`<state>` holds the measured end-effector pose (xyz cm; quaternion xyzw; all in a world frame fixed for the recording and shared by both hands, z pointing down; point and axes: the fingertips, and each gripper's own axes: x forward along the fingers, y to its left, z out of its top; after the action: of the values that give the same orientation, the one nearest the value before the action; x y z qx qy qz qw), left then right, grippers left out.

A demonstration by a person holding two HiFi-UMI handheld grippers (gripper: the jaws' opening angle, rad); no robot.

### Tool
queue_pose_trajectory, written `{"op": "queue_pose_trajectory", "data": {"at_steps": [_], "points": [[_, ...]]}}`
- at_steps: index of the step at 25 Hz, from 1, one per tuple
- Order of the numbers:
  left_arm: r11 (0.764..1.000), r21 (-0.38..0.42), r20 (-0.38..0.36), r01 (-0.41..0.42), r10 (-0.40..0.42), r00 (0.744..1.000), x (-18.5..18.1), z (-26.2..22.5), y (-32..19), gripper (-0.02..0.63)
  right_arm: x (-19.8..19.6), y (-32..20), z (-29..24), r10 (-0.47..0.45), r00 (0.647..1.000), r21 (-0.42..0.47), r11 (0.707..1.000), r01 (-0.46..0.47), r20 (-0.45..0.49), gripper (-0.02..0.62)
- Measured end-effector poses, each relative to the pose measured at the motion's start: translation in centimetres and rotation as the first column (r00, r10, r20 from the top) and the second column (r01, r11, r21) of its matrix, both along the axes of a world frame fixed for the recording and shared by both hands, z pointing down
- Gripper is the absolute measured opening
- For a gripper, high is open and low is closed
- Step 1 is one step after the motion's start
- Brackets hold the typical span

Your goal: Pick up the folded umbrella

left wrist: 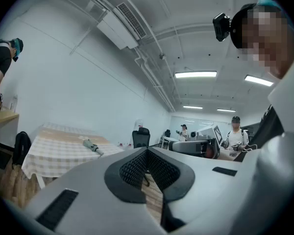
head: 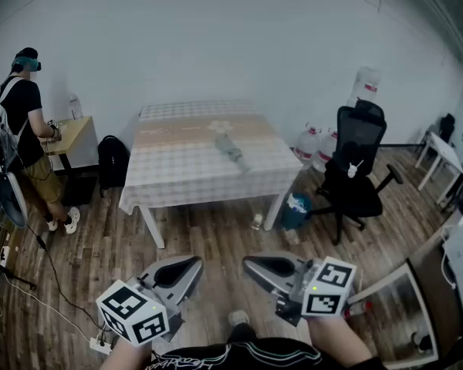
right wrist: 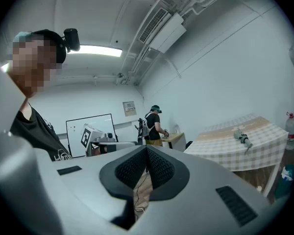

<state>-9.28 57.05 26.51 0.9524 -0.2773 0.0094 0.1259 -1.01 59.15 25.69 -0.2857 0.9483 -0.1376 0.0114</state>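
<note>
The pick-up is not started, I judge. The folded umbrella lies on the checked worktop in the upper middle of the head view, well apart from both grippers. The left gripper and the right gripper are at the bottom of the frame, each with jaws pressed together and holding nothing. The approach, the opening and the grasp all remain. The umbrella is a short, grey, compact roll and lies slantwise.
</note>
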Motion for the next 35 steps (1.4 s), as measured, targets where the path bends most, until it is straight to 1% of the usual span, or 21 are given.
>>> {"op": "queue_pose_trajectory", "data": {"at_steps": [6, 9, 13, 19, 25, 33, 35], "points": [[1.000, -0.006, 0.004, -0.004, 0.004, 1.000, 0.3, 0.2, 0.3, -0.005, 0.3, 0.3, -0.1, 0.000, 1.000, 0.007, 1.000, 0.000, 0.011, 0.011], [1.000, -0.003, 0.011, -0.009, 0.009, 1.000, 0.8, 0.3, 0.1, -0.005, 0.7, 0.2, 0.2, 0.001, 1.000, -0.003, 1.000, -0.001, 0.016, 0.011], [1.000, -0.011, 0.018, -0.013, 0.013, 1.000, 1.7, 0.5, -0.3, -0.005, 1.7, -0.4, 0.8, 0.031, 1.000, -0.018, 0.999, -0.031, 0.005, 0.011], [1.000, -0.024, 0.029, -0.020, 0.020, 0.999, 3.3, 1.2, -1.6, -0.003, 3.5, -1.9, 1.1, 0.035, 0.998, -0.050, 0.998, -0.033, 0.050, 0.011], [0.999, -0.044, 0.039, -0.005, 0.007, 0.999, 4.9, 1.8, -4.5, -0.005, 5.1, -4.9, 1.7, 0.025, 0.999, -0.059, 0.998, -0.022, 0.040, 0.011], [0.997, -0.070, 0.057, 0.031, -0.027, 0.998, 7.0, 2.7, -10.0, -0.005, 7.3, -10.7, 2.6, -0.007, 0.999, -0.078, 0.997, 0.010, 0.039, 0.011], [0.995, -0.088, 0.058, 0.048, -0.043, 0.997, 7.5, 3.3, -11.8, -0.005, 8.0, -12.4, 3.0, -0.014, 0.999, -0.082, 0.996, 0.017, 0.039, 0.011]]}}
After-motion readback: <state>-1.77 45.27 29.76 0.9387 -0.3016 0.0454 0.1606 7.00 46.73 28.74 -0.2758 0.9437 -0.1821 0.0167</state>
